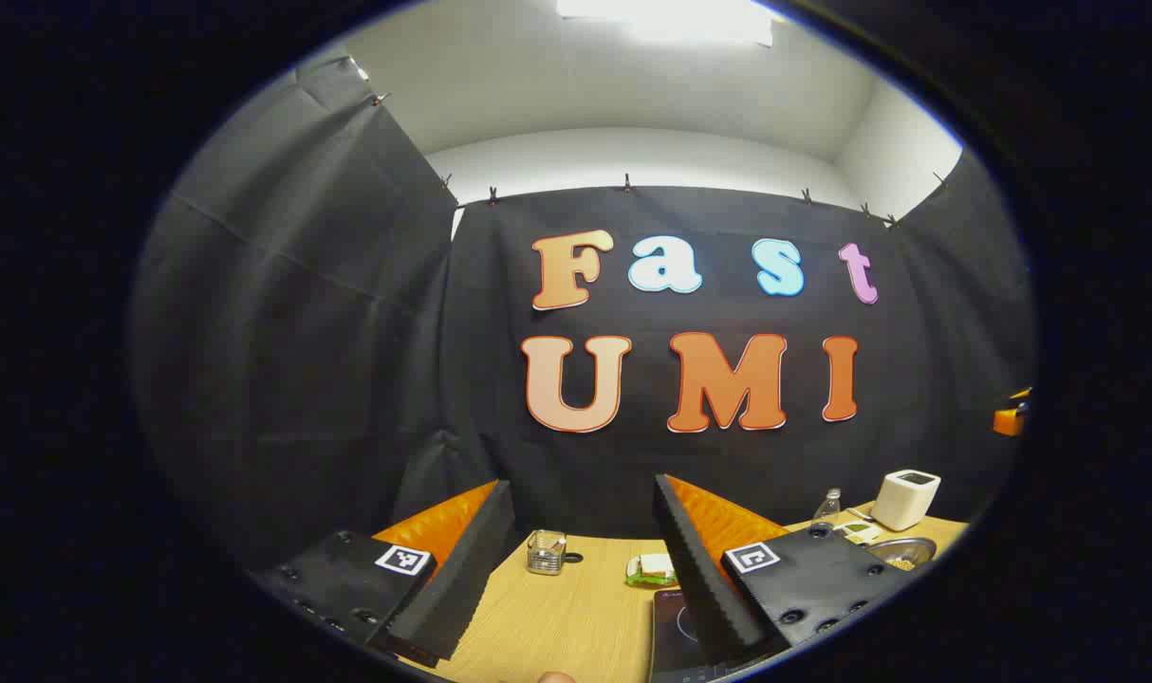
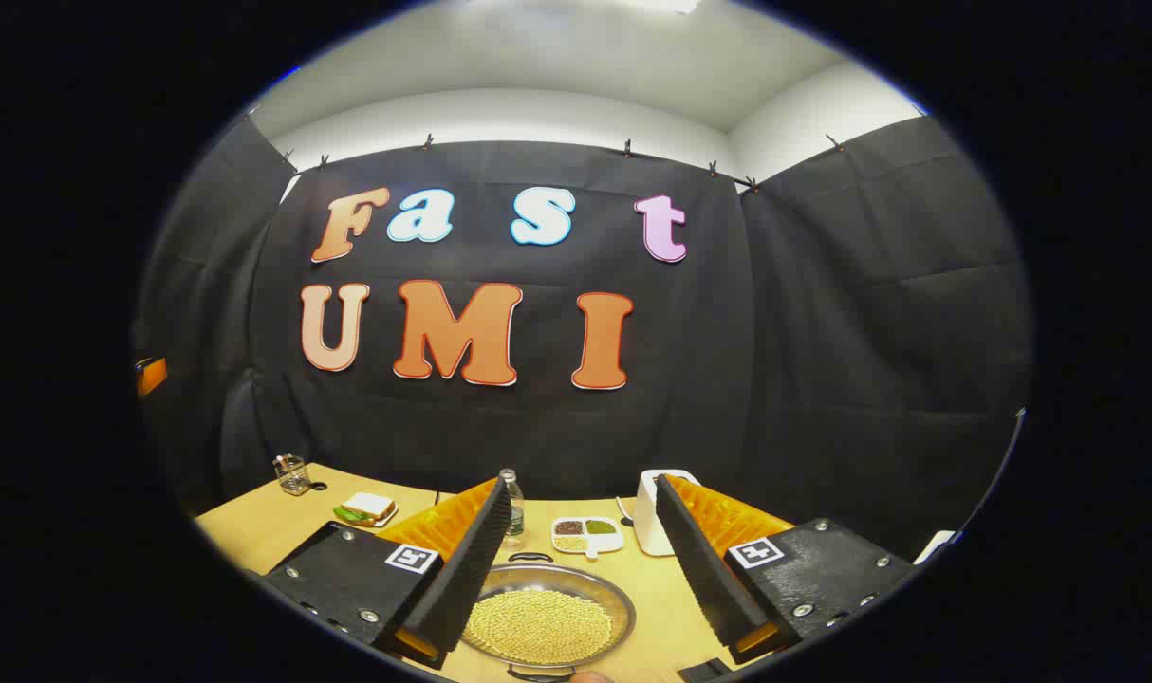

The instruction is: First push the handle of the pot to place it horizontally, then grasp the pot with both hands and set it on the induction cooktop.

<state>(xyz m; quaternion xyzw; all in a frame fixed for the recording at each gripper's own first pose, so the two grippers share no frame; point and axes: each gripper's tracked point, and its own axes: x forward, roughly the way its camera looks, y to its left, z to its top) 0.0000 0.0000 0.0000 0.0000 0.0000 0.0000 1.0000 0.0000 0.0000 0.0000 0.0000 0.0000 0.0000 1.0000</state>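
The pot (image 2: 543, 621) is a shallow metal pan filled with small yellow beans, resting on the wooden table (image 2: 253, 531). It lies low between the fingers of my right gripper (image 2: 583, 484), which is open and holds nothing. A dark loop handle (image 2: 530, 557) shows at the pot's far rim. In the left gripper view the pot (image 1: 903, 550) lies at the far right. The black induction cooktop (image 1: 678, 621) lies on the table, partly hidden behind one finger of my left gripper (image 1: 581, 486), which is open with nothing between its fingers.
A glass jar (image 1: 546, 552) and a sandwich on a plate (image 1: 650, 569) stand at the back of the table (image 1: 557, 617). Behind the pot are a clear bottle (image 2: 510, 498), a divided dish of grains (image 2: 587, 533) and a white appliance (image 2: 647, 512).
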